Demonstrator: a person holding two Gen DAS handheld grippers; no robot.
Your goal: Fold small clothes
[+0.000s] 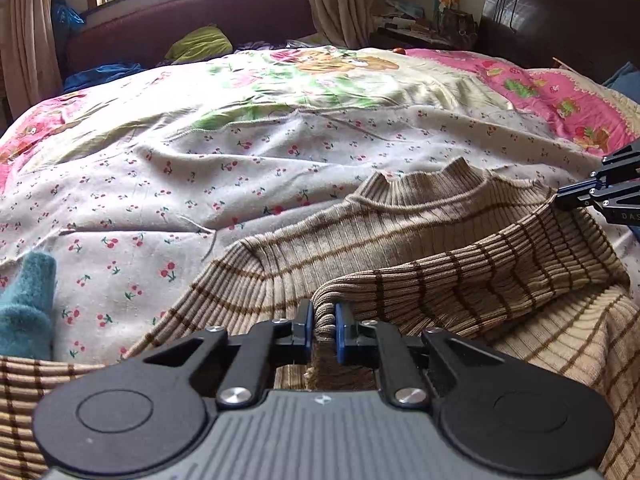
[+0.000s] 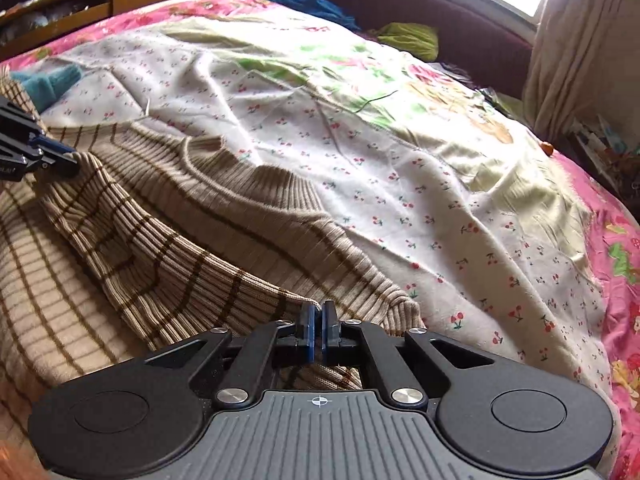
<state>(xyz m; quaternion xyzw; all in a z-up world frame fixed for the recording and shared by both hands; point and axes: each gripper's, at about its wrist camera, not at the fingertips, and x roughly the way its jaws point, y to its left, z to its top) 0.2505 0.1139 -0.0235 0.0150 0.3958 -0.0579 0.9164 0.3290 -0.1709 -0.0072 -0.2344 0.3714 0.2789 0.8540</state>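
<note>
While the left gripper (image 1: 324,317) pinches a bunched fold of the striped sweater (image 1: 360,240) at six o'clock, the right gripper (image 1: 576,196) grips its far edge at three o'clock. Only the right wrist view shows the right gripper (image 2: 319,320) nearly closed on thin knit. A fold seems underway; next, both should lay the flap (image 2: 160,256) flat together on the bed (image 2: 400,140).

1 striped sweater (image 1: 400,236), 2 grippers, left (image 1: 324,322) and right (image 2: 319,320), 1 teal garment (image 1: 28,304), 1 cherry-print sheet (image 1: 168,184), 1 green bundle (image 1: 200,42).
</note>
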